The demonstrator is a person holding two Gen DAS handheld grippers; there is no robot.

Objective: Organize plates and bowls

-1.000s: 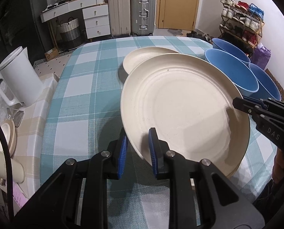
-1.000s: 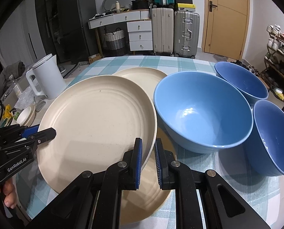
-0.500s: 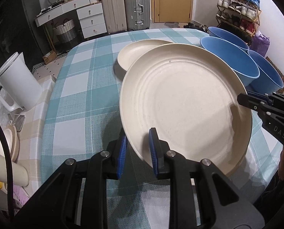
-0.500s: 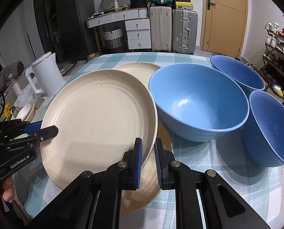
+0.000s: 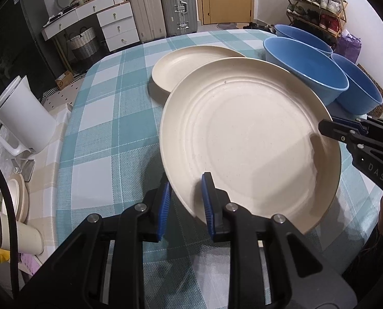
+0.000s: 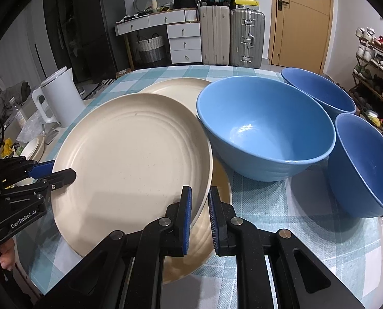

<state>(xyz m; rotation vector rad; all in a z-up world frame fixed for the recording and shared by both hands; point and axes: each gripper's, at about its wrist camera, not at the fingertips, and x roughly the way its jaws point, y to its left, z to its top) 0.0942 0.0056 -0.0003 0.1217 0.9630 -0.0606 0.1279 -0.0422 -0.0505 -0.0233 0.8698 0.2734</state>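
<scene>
Both grippers hold one large cream plate by opposite rims, lifted above the checked table. My left gripper is shut on its near rim in the left wrist view; my right gripper is shut on its other rim. Under it lies another cream plate. A third cream plate sits farther back and also shows in the right wrist view. Three blue bowls stand to the right: a large one, one behind, one nearer.
A white kettle stands on a side counter left of the table, with a cup and small dishes near it. The teal checked tablecloth is bare on the left half. Suitcases and drawers stand behind.
The held plate has moved a little with both grippers, rising slightly and shifting back toward the far plate. Both grips are unchanged.
</scene>
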